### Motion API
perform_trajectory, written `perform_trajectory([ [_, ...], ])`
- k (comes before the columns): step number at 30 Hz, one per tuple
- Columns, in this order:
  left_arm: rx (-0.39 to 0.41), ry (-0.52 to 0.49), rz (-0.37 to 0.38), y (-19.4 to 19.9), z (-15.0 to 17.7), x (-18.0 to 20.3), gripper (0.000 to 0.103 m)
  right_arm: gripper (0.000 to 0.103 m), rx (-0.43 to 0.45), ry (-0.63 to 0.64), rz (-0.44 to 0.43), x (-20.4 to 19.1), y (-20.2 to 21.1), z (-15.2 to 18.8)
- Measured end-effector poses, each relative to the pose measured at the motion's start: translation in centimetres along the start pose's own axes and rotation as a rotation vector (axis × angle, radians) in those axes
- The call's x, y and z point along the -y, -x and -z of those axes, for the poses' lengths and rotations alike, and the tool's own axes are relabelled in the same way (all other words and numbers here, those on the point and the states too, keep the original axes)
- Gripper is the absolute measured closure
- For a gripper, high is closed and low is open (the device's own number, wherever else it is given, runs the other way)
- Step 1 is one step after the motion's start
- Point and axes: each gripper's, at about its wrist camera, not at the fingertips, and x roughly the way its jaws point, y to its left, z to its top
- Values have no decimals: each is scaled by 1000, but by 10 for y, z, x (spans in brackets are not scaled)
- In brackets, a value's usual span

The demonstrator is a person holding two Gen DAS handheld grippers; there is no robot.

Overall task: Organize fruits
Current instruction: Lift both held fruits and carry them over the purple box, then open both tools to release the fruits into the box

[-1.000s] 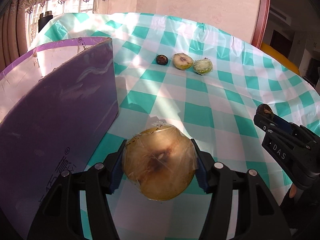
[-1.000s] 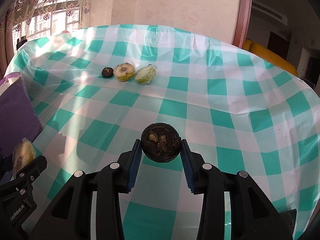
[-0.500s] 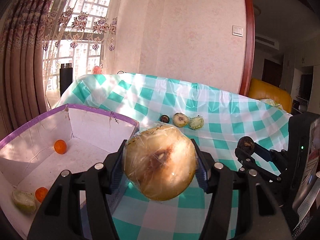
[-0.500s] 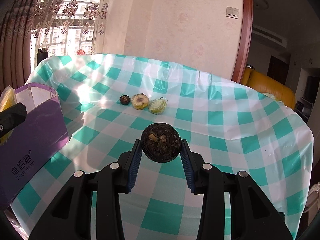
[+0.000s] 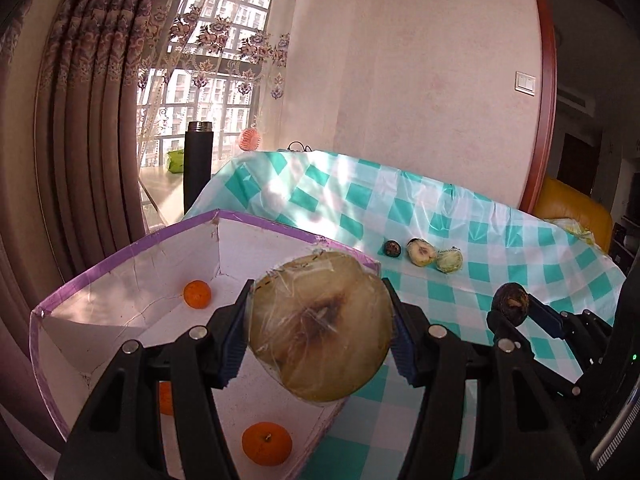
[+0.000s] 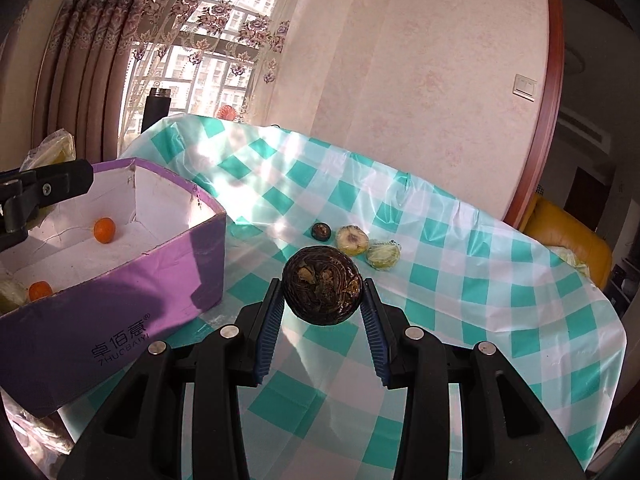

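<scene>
Left wrist view: wrapped fruit half (image 5: 320, 328), cut face toward the camera under clear film, pinched between the pads of the left gripper (image 5: 320, 334), raised over the near rim of the purple box (image 5: 132, 254).
Left grip: closed on the fruit's two edges, probably so the soft cut face is not crushed.
Right wrist view: dark round fruit (image 6: 322, 285) clamped at its sides in the right gripper (image 6: 322, 312), above the checked tablecloth (image 6: 460, 280), just beside the box's wall.
Right grip: shut on the dark fruit; jaws narrow, fitting the small item.
Box contents: three small oranges, one near the far corner (image 5: 197, 294), and a pale wrapped piece at the left edge (image 6: 8, 294).
Box placement: open top, at the table's left edge, apparently the collecting spot.
Fruit left out: three pieces in a row on the cloth, well apart from the box: small dark one (image 5: 392, 248), pale half (image 5: 421, 252), greenish wrapped one (image 5: 449, 260).
Judged step: both loads carried toward the box; the left one looks nearest to release.
</scene>
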Motion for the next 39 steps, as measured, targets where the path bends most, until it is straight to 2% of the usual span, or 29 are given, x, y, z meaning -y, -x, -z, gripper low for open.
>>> perform_trajectory([
  [6,-14,-11,-40,14,-4,-20,43,64,17,54,-28,-26,4,-12],
  [15,-103,-8,-162,11,-1,-72,43,64,43,137,-102,-74,7,-28],
  [25,-214,-20,-243,-6,10,-117,43,64,43,234,-199,-134,4,-43],
  [30,-262,-50,-273,-18,19,-123,43,64,-15,275,-232,-152,-8,-43],
  [36,-330,-53,-281,-26,27,-131,43,64,-153,350,-300,-174,-28,-42],
  [39,-356,-39,-271,-29,32,-134,40,61,-203,385,-304,-185,-34,-39],
])
